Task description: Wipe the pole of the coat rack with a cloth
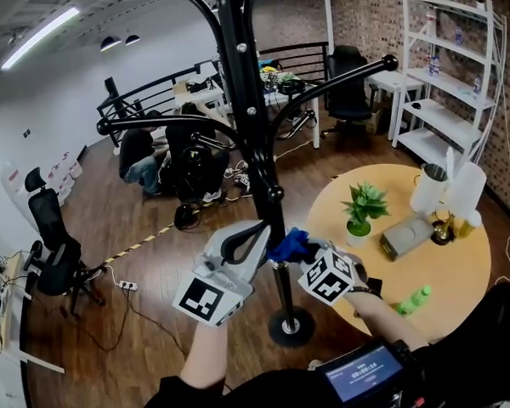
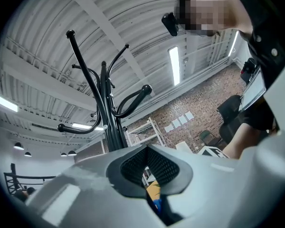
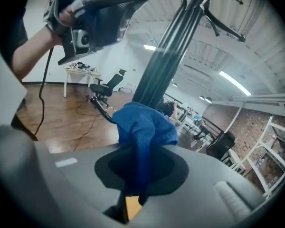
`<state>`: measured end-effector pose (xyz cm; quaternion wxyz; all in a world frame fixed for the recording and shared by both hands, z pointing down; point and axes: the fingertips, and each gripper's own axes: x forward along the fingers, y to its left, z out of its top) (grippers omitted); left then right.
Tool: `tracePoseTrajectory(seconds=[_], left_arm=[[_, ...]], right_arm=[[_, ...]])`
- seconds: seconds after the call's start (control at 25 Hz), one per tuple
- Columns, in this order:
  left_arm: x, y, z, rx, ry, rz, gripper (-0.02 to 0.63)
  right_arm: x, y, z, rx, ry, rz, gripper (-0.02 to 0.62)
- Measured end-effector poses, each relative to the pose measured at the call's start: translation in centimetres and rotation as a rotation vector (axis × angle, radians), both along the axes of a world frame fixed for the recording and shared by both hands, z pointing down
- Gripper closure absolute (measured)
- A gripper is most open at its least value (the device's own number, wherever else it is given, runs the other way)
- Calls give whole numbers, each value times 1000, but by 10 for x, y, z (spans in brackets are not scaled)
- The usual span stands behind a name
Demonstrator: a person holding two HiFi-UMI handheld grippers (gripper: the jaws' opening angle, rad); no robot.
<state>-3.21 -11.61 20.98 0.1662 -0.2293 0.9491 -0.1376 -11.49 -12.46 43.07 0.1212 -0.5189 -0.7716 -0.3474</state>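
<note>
The black coat rack pole [image 1: 246, 100] rises through the middle of the head view from its round base [image 1: 291, 325]. My right gripper [image 1: 304, 250] is shut on a blue cloth [image 1: 289, 245], which presses against the pole low down, just above the base. In the right gripper view the cloth [image 3: 145, 127] bunches out of the right gripper [image 3: 140, 163] against the pole [image 3: 166, 65]. My left gripper [image 1: 259, 228] leans on the pole's left side at the same height. In the left gripper view the left gripper [image 2: 148, 163] looks shut and empty, with the pole [image 2: 109, 127] beyond it.
A round yellow table [image 1: 459, 296] at the right holds a potted plant [image 1: 363, 206], a white jug [image 1: 429, 189], a grey box [image 1: 405, 236] and a green bottle [image 1: 412, 300]. White shelves [image 1: 446, 75] stand behind. An office chair [image 1: 55, 236] and floor cables lie left.
</note>
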Motion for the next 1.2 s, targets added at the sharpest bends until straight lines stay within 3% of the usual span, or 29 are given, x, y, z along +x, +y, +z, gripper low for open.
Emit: tracePoseTrajectory(seconds=[0.36,0.52,0.64,0.84,1.04,1.2], left_arm=[[-4,6,-1,-7,6,8,603],[-10,8,1,-12,5,13,603],[-12,9,4,-6,8,16,603],[-12,22,1,-19,8,-16,603],[-13,36,-10,-36,-9,-38,603],[-16,33,-17,-45,-24,-28,603]], right_arm=[[5,-29,-9,-2,54,5,545],[-4,-17,-3,-11,66,2,545],[-14,4,-2,-69,90,-18,545],[-28,20,-37,-278,125,-58,545],[-19,13,-160,-657,145,-124,545],[-8,7,-257,-878,108,-218,545]])
